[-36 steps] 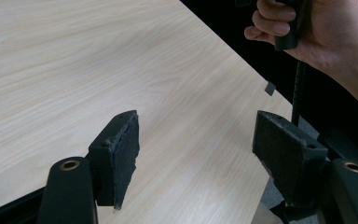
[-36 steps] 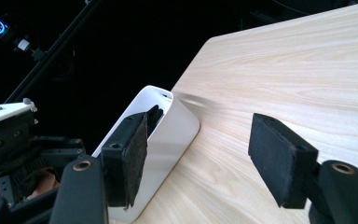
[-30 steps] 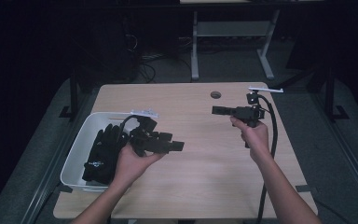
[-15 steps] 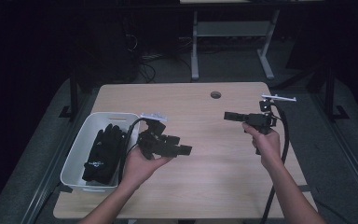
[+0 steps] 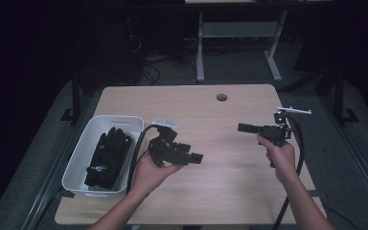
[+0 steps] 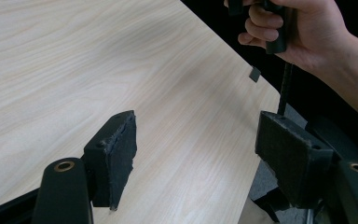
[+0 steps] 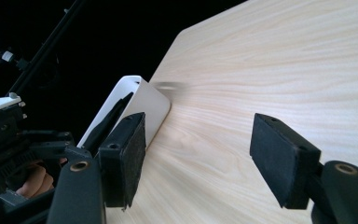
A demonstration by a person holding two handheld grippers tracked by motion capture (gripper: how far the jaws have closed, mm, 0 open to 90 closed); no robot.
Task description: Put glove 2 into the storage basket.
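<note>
Both my left gripper (image 5: 197,157) and right gripper (image 5: 242,127) gape empty; approaching the black gloves (image 5: 106,155) carelessly risks striking the white bin (image 5: 75,163) wall.

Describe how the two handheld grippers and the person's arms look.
The left gripper and the right gripper are black, each with two jaws faced with dark, rough rectangular pads and brass-coloured pivot rings. Each carries a pale flat plate on top and trails a thick black cable. The person's forearms are bare, with no sleeves or gloves worn.
</note>
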